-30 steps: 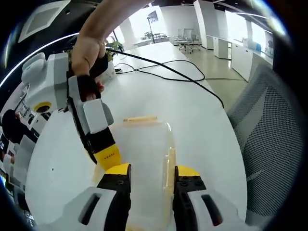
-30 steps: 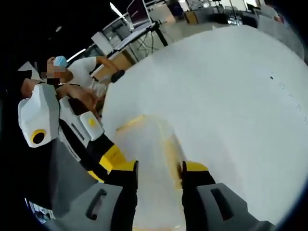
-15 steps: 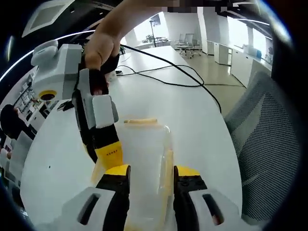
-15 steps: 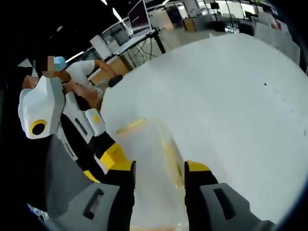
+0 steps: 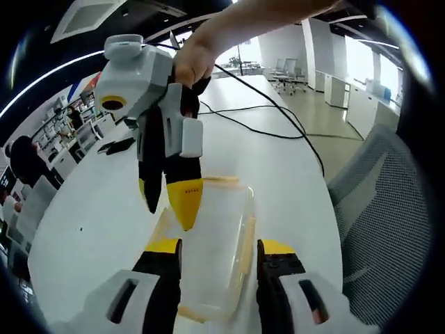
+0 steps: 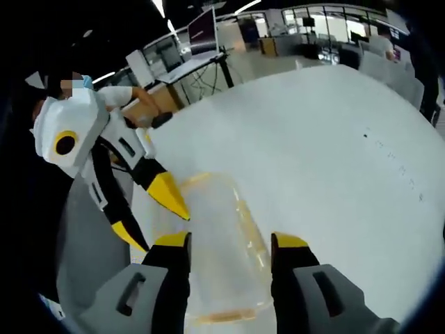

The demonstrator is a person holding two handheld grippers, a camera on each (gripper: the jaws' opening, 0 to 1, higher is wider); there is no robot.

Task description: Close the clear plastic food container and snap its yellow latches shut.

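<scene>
The clear plastic container lies on the white table with its lid on; yellow latches show at its far end and right side. My left gripper hovers over it, jaws open, the box showing below the gap. The right gripper, held by a hand, hangs open above the box's left edge, its tips apart from the box. In the right gripper view the container lies below my open right gripper, and the left gripper stands open at the left.
A black cable snakes over the far table. A grey mesh chair stands at the table's right edge. A seated person and a desk with a monitor are in the background.
Both grippers have lifted up off the container. The right gripper's yellow tips, down at the box's left edge before, now hang above it. The container stays put.
</scene>
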